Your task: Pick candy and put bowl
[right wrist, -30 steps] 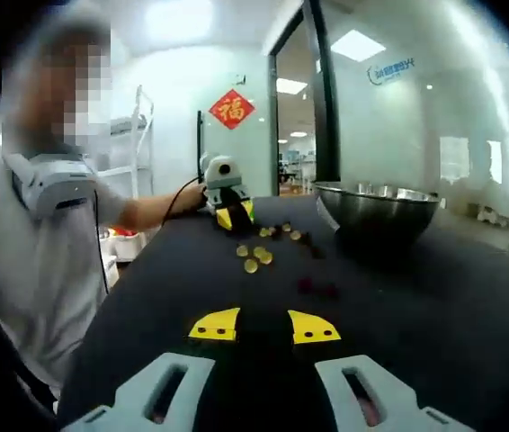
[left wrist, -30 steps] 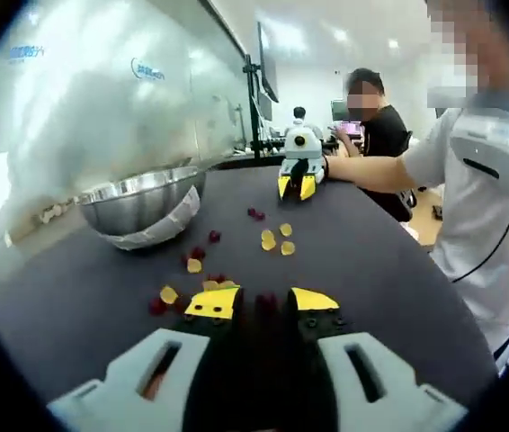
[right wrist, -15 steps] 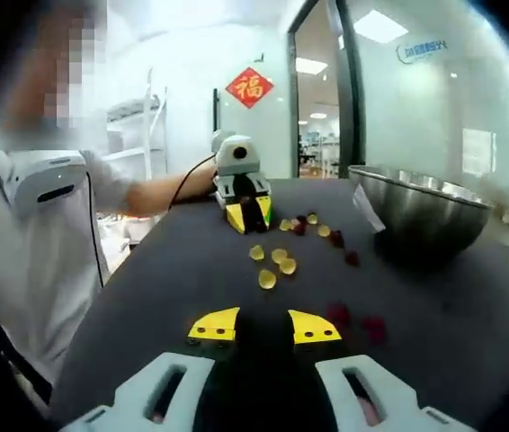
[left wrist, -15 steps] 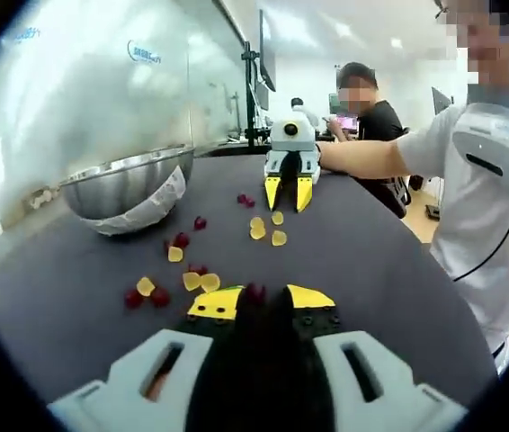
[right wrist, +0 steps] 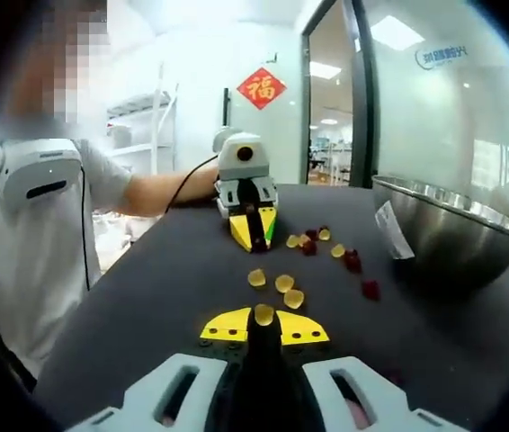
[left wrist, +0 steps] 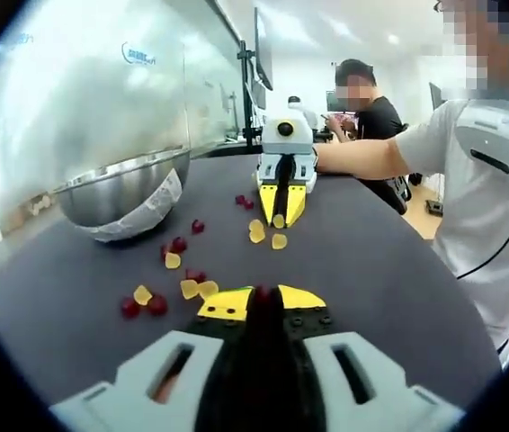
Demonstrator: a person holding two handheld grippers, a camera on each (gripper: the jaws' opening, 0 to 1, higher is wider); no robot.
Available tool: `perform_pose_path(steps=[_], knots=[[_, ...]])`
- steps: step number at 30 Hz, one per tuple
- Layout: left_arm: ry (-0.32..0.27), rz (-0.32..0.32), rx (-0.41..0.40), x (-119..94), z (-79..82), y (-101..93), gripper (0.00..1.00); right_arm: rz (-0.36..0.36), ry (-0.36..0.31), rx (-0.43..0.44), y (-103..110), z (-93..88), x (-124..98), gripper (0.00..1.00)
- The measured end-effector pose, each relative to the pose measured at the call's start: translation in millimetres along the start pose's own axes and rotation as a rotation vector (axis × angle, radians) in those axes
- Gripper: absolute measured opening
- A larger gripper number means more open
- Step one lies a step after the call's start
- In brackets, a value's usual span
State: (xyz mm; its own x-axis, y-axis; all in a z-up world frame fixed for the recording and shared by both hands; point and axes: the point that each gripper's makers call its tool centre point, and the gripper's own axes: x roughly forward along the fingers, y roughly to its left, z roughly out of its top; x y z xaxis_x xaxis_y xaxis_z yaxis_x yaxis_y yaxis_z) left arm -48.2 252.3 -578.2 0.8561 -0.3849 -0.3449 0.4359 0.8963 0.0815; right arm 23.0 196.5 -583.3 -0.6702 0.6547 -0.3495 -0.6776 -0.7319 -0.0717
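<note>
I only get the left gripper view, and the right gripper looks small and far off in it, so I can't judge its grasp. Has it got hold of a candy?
Observer: Yes. In the right gripper view the right gripper has its jaws closed on a yellow candy.
Operator: Good. My left gripper is shut on a red candy. Where is the bowl from the right gripper?
Observer: The steel bowl sits to the right in that view, past two red candies.
</note>
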Motion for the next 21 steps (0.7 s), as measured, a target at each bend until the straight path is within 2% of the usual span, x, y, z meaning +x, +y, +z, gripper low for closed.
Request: perform_pose_path(steps=[10, 11, 13, 14, 16, 18, 19, 21], knots=[[-0.013, 0.019, 0.034, -1.0, 4.4, 3.9, 0.03, -0.013, -0.015, -0.016, -1.3, 0.5, -0.5, 0.03], [-0.04, 0.045, 0.038, -1.5, 10.6, 8.6, 0.03, -0.012, -0.016, -0.016, -1.6, 0.6, -0.5, 0.03], [-0.083, 0.059, 0.034, -4.7, 22.1, 11.9, 0.03, -0.012, -0.018, -0.016, -1.8, 0.6, -0.3, 0.03], [-0.118, 0.087, 0.061, -7.3, 31.9, 17.0, 0.03, -0.013, -0.018, -0.017, -1.7, 0.6, -0.3, 0.03], [-0.188, 0.14, 0.051, -13.1, 52.0, 27.8, 0.03, -0.015, -0.02, -0.019, -1.7, 0.8, -0.1, 0.03], [-0.25, 0.212, 0.117, -21.0, 79.8, 41.0, 0.03, -0.014, -0.021, -0.019, -2.2, 0.9, 0.0, 0.03], [-0.265, 0.233, 0.151, -23.1, 88.3, 44.9, 0.03, -0.014, -0.021, -0.018, -2.4, 0.9, 0.1, 0.03], [-0.292, 0.278, 0.156, -27.7, 106.0, 59.9, 0.03, -0.014, -0.021, -0.017, -2.5, 1.0, 0.1, 0.03]])
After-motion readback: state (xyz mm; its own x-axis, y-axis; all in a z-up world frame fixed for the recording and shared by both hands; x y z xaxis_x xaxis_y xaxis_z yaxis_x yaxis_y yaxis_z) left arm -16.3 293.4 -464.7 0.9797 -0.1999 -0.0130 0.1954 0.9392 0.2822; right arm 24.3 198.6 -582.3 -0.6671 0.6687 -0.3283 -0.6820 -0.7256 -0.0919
